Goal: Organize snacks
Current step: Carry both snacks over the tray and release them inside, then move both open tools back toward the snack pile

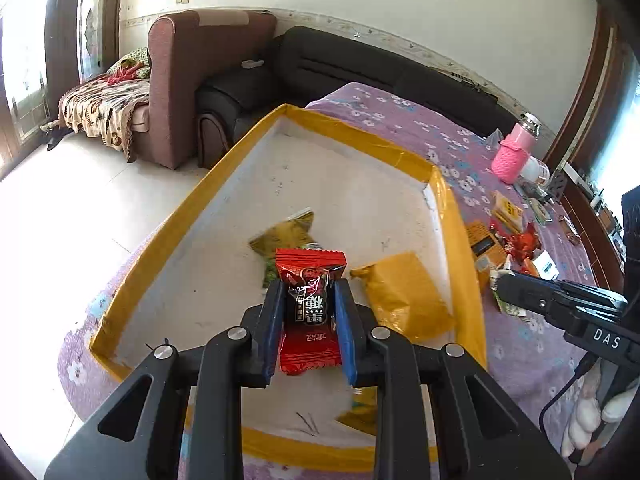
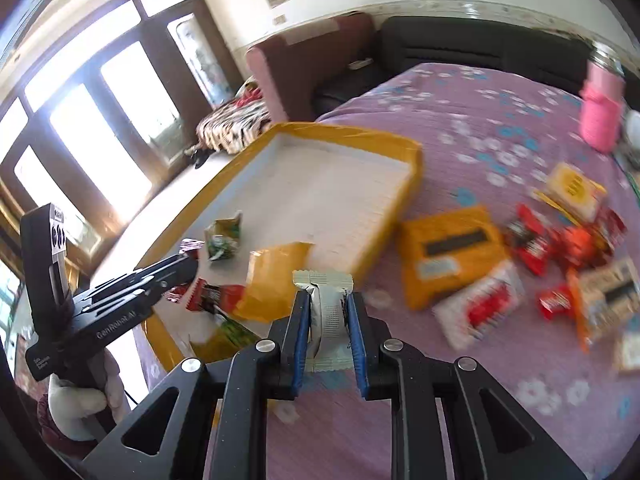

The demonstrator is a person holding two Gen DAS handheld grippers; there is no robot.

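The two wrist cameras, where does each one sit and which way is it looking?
Left wrist: sits on the left tool, looking down along its fingers into the yellow-rimmed tray; it grips a red candy; the right tool shows at right.
Right wrist: sits on the right tool, tilted down over the purple cloth; it grips a white packet; the left tool and a gloved hand show at left.
Shared: the tray, a yellow packet in it, the pink bottle, and the scattered snacks.

Purple floral tablecloth (image 2: 460, 128) — yellow-rimmed tray (image 2: 416, 168), loose snack packets (image 2: 452, 248), pink bottle (image 2: 600, 116).
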